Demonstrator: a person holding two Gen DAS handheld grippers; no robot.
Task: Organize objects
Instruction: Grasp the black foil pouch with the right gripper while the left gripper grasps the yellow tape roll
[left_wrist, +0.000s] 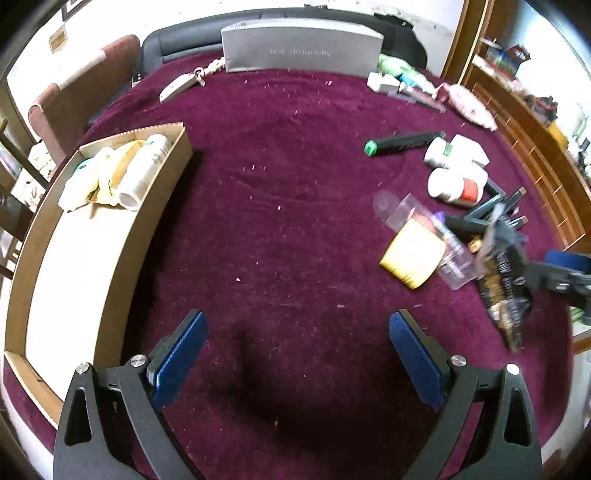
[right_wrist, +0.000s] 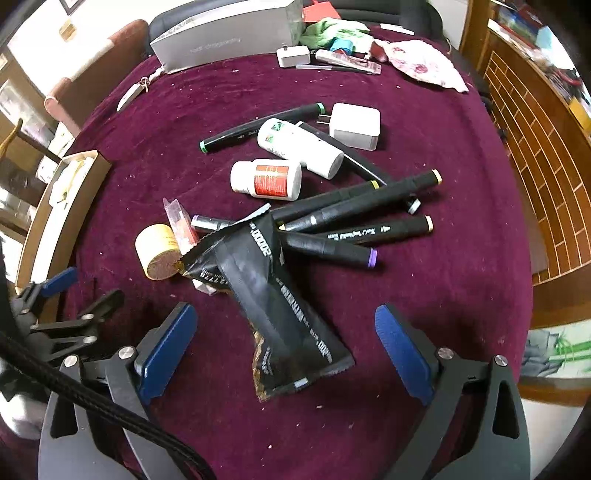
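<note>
My left gripper is open above bare maroon cloth, with nothing between its blue pads. To its left lies a shallow cardboard box holding white bottles at its far end. My right gripper is open astride a black snack pouch that lies on the cloth; the pads stand clear of it. Beyond the pouch is a heap: a yellow roll, a red-labelled white bottle, another white bottle, several black markers and a white charger.
A grey carton stands at the table's far edge, with a small charger, tubes and a pink cloth beside it. A padded chair is at the far left. Wooden lattice shelving runs along the right.
</note>
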